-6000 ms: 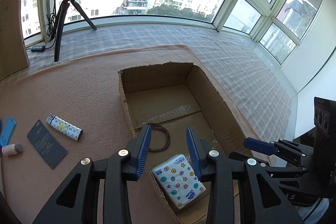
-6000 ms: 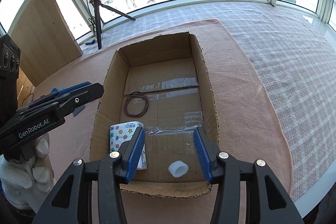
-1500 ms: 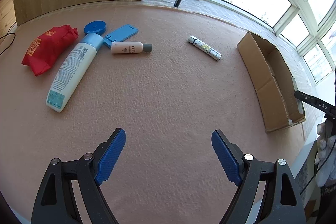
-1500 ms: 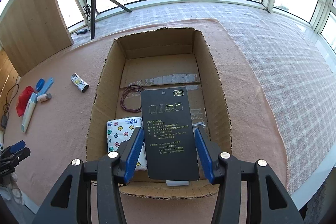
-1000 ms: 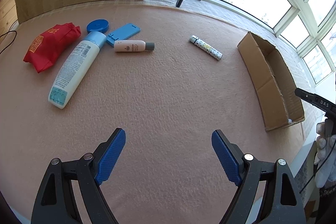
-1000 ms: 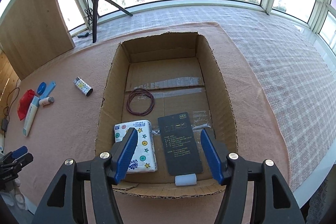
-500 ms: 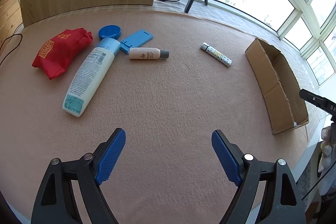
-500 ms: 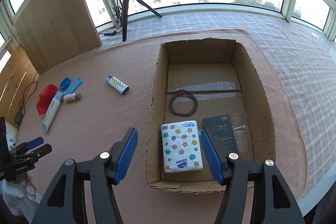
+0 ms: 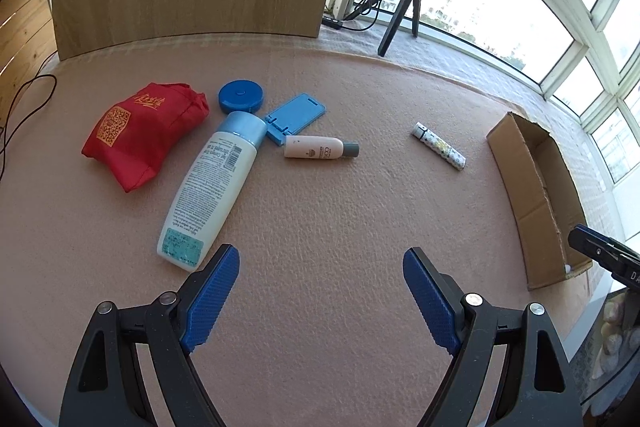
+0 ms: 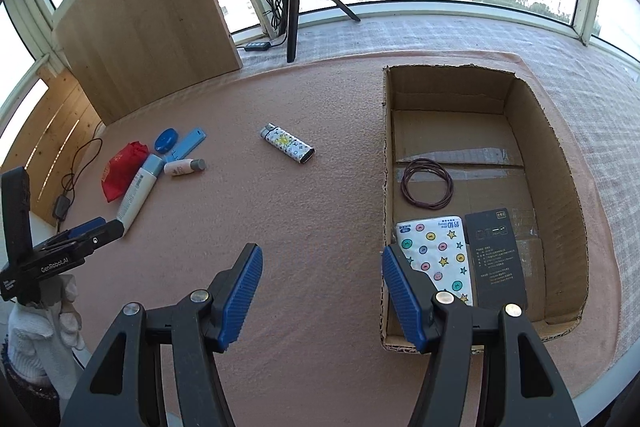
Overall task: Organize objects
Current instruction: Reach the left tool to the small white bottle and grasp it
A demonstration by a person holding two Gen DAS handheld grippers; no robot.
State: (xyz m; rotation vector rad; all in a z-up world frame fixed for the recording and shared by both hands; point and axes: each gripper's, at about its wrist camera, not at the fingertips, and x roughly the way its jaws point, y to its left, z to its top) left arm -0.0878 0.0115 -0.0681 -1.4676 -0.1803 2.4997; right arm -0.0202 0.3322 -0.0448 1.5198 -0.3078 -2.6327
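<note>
Sunlit windows curve round the far side of the room, and under them a pinkish felt mat covers the table (image 9: 320, 219) where my things lie.

My left tool (image 9: 320, 291) hangs over bare mat with its blue pads spread wide and nothing between them. My right tool (image 10: 322, 291) is likewise parted and empty, low beside the near-left corner of the cardboard box (image 10: 560, 195). That box already holds a tissue pack (image 10: 434, 255), a flat black card (image 10: 494, 259) and a loop of hair ties (image 10: 427, 187).

What remains sits loose on the mat. Nearest the box, well apart from the rest, lies the patterned lighter (image 9: 439, 146): light, hard and probably slick, so I would pinch it across its narrow width at the middle. Further left is the cluster. The small white bottle (image 9: 320, 148) should be light and stiff, and may roll; I'd take it across the body, not the cap. The big lotion bottle (image 9: 212, 191) looks the heaviest, with smooth sides that may give a little, so a mid-body grip near its balance point seems wise. Its cap touches the blue phone stand (image 9: 295, 117), thin and rigid, best caught by its edges. The blue round case (image 9: 241, 95) is hard and would need a wide pinch across its rim. The red cloth pouch (image 9: 140, 131) is soft and will crumple in, so I'd gather a thick fold.
</note>
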